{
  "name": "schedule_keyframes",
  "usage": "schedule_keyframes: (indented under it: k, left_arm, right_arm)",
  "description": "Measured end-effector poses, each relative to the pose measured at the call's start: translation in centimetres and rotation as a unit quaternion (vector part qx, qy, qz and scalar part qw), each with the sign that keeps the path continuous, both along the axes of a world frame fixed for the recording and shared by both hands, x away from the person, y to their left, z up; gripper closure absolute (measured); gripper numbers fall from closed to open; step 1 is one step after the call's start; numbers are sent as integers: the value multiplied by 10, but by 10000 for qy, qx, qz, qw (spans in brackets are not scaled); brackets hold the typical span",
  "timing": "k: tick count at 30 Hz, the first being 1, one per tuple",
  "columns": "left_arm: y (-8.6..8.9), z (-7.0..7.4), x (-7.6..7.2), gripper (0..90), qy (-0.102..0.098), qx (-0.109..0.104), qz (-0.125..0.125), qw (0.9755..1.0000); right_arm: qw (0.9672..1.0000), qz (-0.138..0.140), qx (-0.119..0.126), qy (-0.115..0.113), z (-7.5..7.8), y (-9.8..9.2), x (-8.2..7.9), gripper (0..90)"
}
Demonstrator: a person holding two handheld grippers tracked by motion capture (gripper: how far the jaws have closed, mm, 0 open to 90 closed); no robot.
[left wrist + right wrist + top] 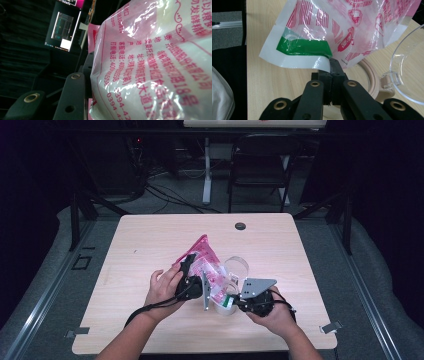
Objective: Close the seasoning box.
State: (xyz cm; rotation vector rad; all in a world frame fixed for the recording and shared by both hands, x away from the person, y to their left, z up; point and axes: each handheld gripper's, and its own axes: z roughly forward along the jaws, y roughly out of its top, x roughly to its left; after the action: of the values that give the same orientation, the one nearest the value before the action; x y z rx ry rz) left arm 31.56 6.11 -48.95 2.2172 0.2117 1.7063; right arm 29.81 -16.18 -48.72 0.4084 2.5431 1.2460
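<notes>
Progress stood midway: near the desk's (150,227) front edge your left gripper (189,270) clasped the pink bag's (207,265) body, your right gripper (331,65) pinched its green-banded corner shut, tilted over the open-lidded container (372,82), with pouring not yet evident.

A light wooden table (150,245) with rounded corners carries the work, and a small dark round grommet (240,226) is set into its top near the middle of the far edge. Directly on it, toward the near right of centre, stands a container with a beige rim (372,77) and a clear hinged lid (237,266) swung open on its far side. Two small metal clips (331,326) sit at the near left and near right corners.
</notes>
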Motion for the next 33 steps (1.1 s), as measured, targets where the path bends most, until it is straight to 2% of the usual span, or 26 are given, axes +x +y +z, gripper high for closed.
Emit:
schedule_keyframes:
  k: [8, 15, 33]
  left_arm:
    - [3, -5, 0, 627, 159, -110, 51, 9998]
    - [4, -6, -1, 628, 207, -119, 52, 9997]
    - [7, -8, -1, 632, 480, -469, 133, 9977]
  right_arm:
    - [10000, -35, 9, -46, 1, 0, 0, 900]
    - [9999, -82, 63, -97, 3, -2, 0, 900]
    - [9995, -150, 191, -194, 8, -3, -2, 899]
